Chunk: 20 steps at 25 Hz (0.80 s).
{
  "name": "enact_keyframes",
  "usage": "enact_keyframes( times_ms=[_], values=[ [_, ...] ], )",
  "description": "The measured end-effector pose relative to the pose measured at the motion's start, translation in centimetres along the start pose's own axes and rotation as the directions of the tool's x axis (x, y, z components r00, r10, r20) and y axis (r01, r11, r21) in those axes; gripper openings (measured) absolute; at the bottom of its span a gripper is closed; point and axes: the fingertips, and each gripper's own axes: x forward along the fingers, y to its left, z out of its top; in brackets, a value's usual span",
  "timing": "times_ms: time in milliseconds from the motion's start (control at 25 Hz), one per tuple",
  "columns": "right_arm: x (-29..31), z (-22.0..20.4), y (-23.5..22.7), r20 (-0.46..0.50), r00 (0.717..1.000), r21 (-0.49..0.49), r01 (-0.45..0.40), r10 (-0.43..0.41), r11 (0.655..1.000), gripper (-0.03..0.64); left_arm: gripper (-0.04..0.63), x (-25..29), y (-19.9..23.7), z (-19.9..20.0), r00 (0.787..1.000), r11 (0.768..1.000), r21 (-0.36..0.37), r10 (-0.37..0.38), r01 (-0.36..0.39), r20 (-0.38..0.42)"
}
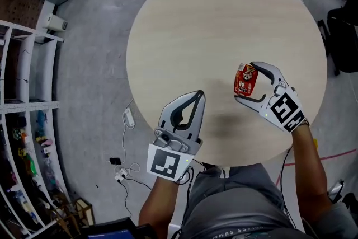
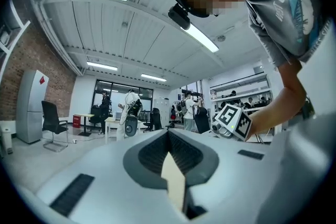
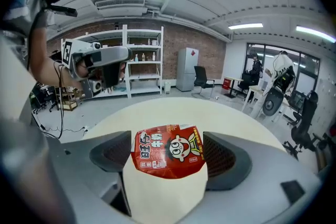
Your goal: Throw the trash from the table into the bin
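Our right hand-held gripper (image 1: pixel 246 82) has its jaws set against the two sides of the red packet (image 3: pixel 169 150), one pad on each short edge, so we judge the grip made. The packet is the only trash we can see. It sits in that grip over the right part of the table (image 1: pixel 224 25), a little in from the near edge. The pictures do not tell us whether it has left the wood or rests on it.

Our left hand-held gripper (image 1: pixel 198 95) has its jaws together with nothing in them. It hangs over the near edge of the table, left of the packet and well apart from it.

The step in hand, as we read it, is to lift the packet and carry it to the bin. No view shows a bin, so we must find it before we swing away. The packet looks thin and soft, and it may buckle or slide out of the pads. We would hold the squeeze firm and even, raise it straight up first, and move without jerks. We would open the jaws only once they are right above the bin's mouth. The left hand-held gripper should stay out of the path.
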Motion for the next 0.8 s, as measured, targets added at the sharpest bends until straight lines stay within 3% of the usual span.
enact_keyframes(
  times_ms=[160,280,360,520,800],
  values=[
    [0.5,5.3,-0.5,0.068,0.998,-0.064,0.021,-0.017,0.998,0.43,0.041,0.5,2.6,1.4,0.999,1.0,0.025,-0.013,0.012,0.041],
    [-3.2,4.4,3.1,0.13,0.99,-0.082,0.074,-0.063,0.994,0.43,0.041,-1.9,-1.8,0.4,0.997,0.998,0.056,-0.043,0.039,0.071],
    [-7.2,7.1,6.5,0.16,0.982,-0.091,0.114,-0.099,0.989,0.43,0.041,-4.8,-4.4,3.5,0.992,0.996,0.071,-0.069,0.062,0.106],
    [-15.6,16.2,17.7,0.172,0.976,-0.194,0.169,-0.136,0.966,0.43,0.041,-15.1,-8.8,14.0,0.975,0.989,0.095,-0.133,0.117,0.177],
    [-22.1,20.3,29.2,0.248,0.949,-0.234,0.252,-0.193,0.939,0.43,0.041,-24.0,-13.8,19.0,0.943,0.968,0.168,-0.223,0.185,0.246]
  ],
)
